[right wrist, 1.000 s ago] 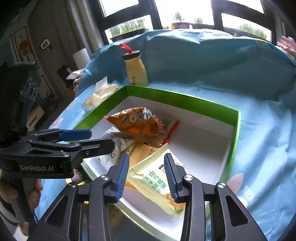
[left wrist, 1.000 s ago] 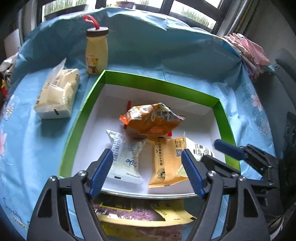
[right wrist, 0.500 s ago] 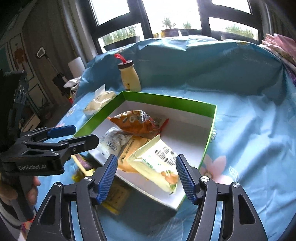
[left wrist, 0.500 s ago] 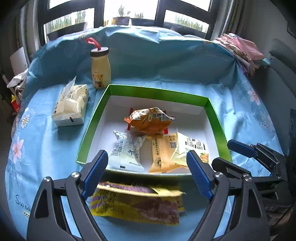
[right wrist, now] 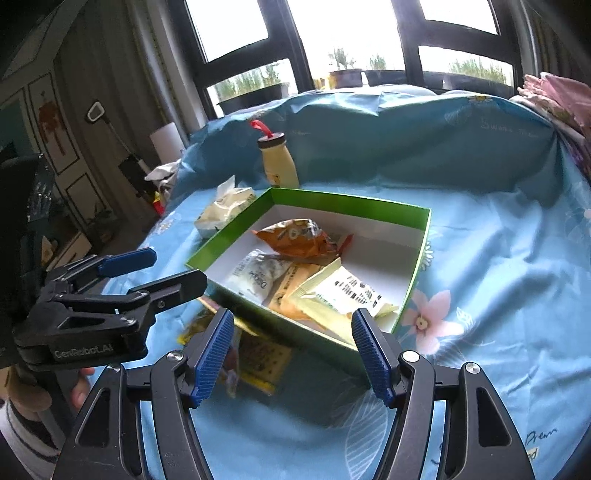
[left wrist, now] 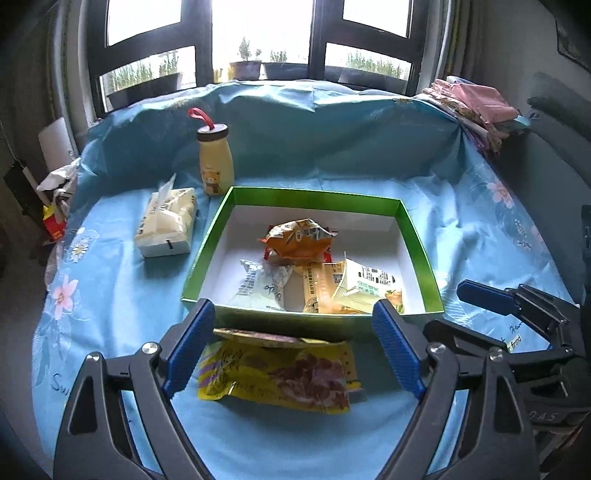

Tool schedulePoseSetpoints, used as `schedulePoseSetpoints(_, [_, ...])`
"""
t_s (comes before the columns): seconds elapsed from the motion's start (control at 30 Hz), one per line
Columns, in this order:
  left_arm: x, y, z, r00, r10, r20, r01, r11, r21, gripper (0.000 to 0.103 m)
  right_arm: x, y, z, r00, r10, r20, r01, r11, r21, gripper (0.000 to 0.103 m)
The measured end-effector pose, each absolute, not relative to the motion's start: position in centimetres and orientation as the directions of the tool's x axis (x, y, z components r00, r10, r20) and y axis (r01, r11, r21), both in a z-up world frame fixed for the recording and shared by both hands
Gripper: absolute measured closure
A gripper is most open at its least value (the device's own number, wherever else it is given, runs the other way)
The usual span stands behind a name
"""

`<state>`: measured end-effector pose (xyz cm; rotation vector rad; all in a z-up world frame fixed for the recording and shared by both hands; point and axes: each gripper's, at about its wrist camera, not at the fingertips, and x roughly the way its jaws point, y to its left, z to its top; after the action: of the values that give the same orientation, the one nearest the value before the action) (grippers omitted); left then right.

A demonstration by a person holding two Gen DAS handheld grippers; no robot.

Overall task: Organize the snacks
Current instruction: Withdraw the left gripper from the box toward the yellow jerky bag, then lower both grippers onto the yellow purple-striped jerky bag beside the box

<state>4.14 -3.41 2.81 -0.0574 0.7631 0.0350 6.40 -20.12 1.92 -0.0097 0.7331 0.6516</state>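
Blue floral cloth [left wrist: 122,302] | green box [left wrist: 207,254] | window [left wrist: 258,33] behind | both fingers apart, empty

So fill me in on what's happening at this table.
A person is sorting snacks with two handheld grippers. Four packets lie in the green-rimmed white cardboard box on the blue floral tablecloth: an orange crinkly packet, a white one, an amber one and a pale yellow one. A yellow and purple packet lies outside, in front of the box. The left gripper and right gripper are both open and empty.
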Motion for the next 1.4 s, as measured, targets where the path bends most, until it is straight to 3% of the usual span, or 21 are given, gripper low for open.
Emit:
schedulePoseSetpoints(1.07, [0.0,-2.6,2.6,0.725,0.042,-0.688,-0.096,0.995,-0.040,0.015,2.9,-18.9,1.7,0.517,0.567,-0.641,-0.586,0.781,0.218,0.036])
schedulePoseSetpoints(1.4, [0.2,0.9,-0.3,0.657,-0.057,-0.752,-0.130,0.974,-0.187,0.015,2.9,-18.3,0.4,0.494,0.552,-0.672,-0.581,0.784,0.217,0.036])
